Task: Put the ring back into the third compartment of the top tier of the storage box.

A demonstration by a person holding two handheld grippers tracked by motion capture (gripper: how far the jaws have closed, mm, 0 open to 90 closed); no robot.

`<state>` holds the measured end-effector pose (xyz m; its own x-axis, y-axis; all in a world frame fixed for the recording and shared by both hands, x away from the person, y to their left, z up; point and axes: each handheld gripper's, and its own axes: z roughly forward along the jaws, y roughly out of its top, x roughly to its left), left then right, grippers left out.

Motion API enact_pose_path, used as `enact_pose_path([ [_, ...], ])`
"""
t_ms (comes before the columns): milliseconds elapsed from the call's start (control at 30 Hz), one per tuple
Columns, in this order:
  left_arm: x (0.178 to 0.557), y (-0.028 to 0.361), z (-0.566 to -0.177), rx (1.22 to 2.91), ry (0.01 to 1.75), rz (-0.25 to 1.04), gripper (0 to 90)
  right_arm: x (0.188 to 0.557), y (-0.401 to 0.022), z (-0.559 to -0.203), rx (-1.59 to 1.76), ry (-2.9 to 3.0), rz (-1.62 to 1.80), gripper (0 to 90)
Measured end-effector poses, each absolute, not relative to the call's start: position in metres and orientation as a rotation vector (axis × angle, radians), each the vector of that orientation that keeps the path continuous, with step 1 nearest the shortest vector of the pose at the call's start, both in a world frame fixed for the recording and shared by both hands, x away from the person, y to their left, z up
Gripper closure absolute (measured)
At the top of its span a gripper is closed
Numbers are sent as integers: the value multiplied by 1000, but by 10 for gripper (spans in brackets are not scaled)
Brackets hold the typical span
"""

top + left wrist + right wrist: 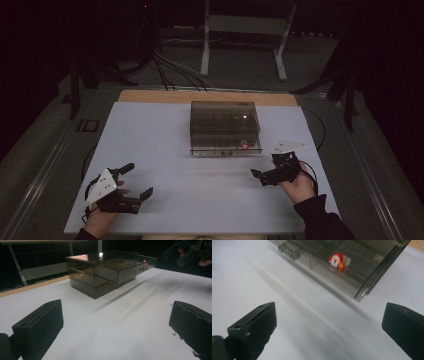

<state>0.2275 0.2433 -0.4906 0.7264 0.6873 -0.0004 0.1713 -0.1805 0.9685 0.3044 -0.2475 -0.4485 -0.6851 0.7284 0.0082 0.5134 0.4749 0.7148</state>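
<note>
A smoky see-through drawer box (224,120) stands in the middle of the white table top (165,150). Its upper drawer (135,267) is pulled partly out toward me. Inside that drawer lies a small red and white Santa-like figure (337,261), also seen from above as the figure (245,145) near the box's front right corner. My left gripper (137,180) rests near the front left, open and holding nothing. My right gripper (266,167) sits just in front of the drawer's right end, open and apart from the box. In each gripper view the jaws stand wide apart over bare table.
A wooden strip (150,96) runs along the table's far edge. Beyond it are cables (175,70) and a white metal stand (245,30) on the dark floor. The right hand and its gripper (190,252) appear far off in the left gripper view.
</note>
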Motion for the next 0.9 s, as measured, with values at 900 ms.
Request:
enact_pose_path([
  [900, 227, 244, -490, 1723, 678, 532, 2, 290, -241, -485, 1065, 2446, 1067, 0],
])
